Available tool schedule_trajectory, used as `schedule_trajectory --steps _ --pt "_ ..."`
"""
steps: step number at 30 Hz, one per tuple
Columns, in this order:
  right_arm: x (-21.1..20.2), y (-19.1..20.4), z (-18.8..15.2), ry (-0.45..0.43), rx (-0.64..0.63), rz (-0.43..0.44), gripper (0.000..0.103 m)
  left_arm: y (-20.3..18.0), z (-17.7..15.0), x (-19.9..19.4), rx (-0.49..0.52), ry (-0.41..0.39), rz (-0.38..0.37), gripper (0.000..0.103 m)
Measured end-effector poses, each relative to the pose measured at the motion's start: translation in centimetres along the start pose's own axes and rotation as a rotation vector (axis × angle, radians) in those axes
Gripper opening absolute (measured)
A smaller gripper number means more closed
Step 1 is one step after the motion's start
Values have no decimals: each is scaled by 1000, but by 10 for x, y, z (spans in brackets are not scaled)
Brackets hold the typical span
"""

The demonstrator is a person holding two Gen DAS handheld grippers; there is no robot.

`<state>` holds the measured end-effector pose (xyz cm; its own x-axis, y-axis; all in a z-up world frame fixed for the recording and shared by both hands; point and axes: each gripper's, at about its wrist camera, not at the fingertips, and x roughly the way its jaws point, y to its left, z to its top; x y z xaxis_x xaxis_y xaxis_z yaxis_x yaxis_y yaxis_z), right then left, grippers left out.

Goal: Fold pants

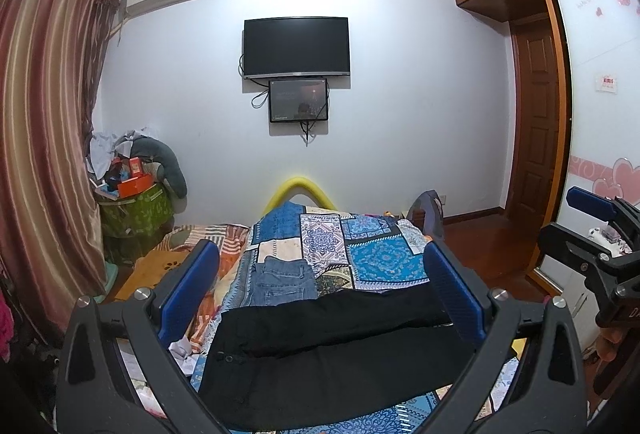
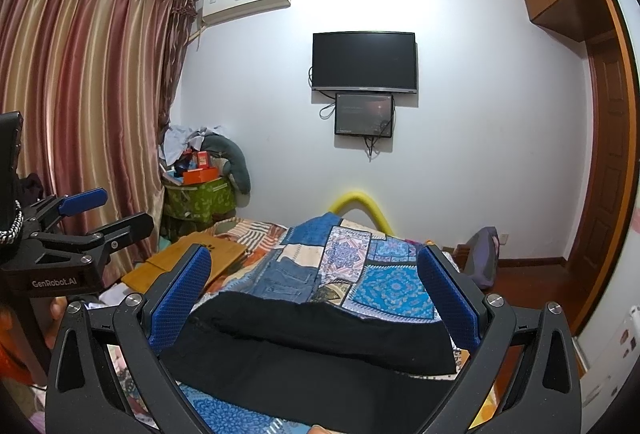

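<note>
"GenRobot.AI" stands on the left hand-held gripper (image 2: 86,220), in white.

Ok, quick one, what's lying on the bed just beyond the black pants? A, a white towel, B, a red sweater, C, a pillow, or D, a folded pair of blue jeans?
D: a folded pair of blue jeans lies on the patchwork bedspread just past the black pants.

Free room and obstacles. Lower centre: black pants (image 1: 328,350) lie across the patchwork bed cover (image 1: 384,258), folded jeans (image 1: 284,280) just beyond them. Left of centre, a wooden tray (image 2: 188,266) occupies the bed edge. Right of frame, open wooden floor (image 1: 496,250) lies beside the bed.
</note>
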<state>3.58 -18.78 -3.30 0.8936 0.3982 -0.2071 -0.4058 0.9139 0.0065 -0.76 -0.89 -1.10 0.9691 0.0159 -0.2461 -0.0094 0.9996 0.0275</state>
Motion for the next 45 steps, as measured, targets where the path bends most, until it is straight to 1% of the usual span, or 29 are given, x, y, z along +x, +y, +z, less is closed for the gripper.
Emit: schedule_trajectory --steps 18,28,37,45 --pt "0 -2 -1 -10 4 0 103 -7 -1 -5 16 -22 3 103" --pt "1 -3 0 -10 5 -3 103 -7 -1 -6 11 -18 -1 103" --pt "1 -3 -2 -7 8 -7 103 -3 4 -2 1 -3 -12 103" --pt "15 -6 -6 24 8 -5 103 5 1 13 -3 22 -18 103"
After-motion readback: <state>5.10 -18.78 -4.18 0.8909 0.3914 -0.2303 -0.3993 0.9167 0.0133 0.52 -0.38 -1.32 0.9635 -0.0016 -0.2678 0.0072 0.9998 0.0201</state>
